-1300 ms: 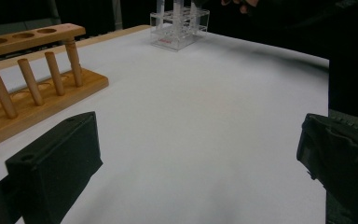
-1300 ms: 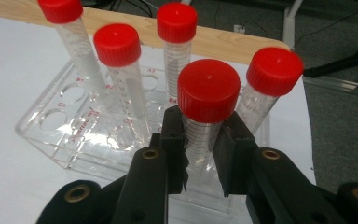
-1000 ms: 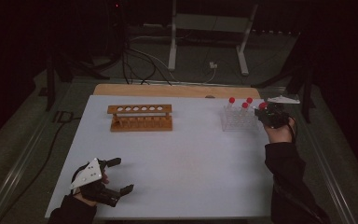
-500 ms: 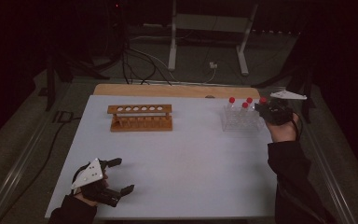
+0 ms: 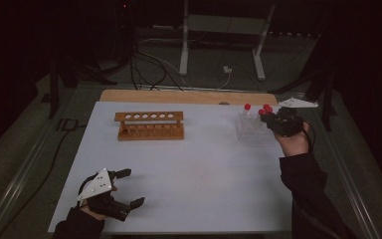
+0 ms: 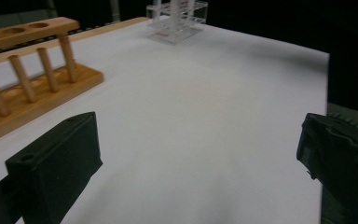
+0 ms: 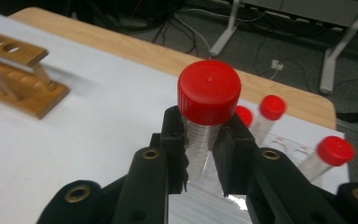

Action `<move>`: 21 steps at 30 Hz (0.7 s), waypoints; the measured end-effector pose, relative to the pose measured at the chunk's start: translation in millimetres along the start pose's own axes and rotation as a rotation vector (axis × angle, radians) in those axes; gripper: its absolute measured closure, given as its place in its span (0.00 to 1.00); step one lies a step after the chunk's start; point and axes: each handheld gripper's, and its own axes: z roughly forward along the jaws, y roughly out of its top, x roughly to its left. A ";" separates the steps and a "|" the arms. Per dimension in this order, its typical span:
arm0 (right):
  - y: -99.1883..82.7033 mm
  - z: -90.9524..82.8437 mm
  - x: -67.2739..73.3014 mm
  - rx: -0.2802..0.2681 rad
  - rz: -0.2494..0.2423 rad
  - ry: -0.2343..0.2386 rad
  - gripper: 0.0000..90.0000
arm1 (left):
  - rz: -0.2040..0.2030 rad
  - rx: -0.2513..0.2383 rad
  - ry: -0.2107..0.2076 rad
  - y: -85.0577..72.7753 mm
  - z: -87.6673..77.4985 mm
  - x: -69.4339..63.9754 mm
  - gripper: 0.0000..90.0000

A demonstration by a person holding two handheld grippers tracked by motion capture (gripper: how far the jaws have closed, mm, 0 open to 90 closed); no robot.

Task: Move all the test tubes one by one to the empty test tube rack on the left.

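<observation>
A red-capped tube (image 7: 204,135) is clamped in the right gripper (image 7: 204,154) above the clear rack (image 5: 251,130), lifted out, seemingly needing carrying to the wooden rack (image 5: 149,125); left gripper (image 5: 127,188) rests open.

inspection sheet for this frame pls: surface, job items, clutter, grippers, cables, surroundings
Surface: white table top, wooden strip along the far edge.
Job's things: red-capped tube clamped in the right gripper; clear tube rack holding more capped tubes; wooden tube rack, holes empty.
Clutter: nothing seen.
Grippers: right shut on the tube, above the clear rack; left gripper open, at the table's near left, nothing between the fingers.
Cables: several on the floor beyond the table.
Surroundings: dark room, white stand legs behind.
</observation>
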 end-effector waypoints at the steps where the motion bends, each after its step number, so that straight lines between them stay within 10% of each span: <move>1: -0.3 -0.1 2.5 0.002 -0.001 0.010 0.83 | -0.003 0.007 0.001 1.9 1.0 -1.1 0.00; 21: -12.8 4.5 61.7 0.038 -0.112 0.153 0.83 | -0.028 0.049 -0.090 31.8 12.8 1.5 0.00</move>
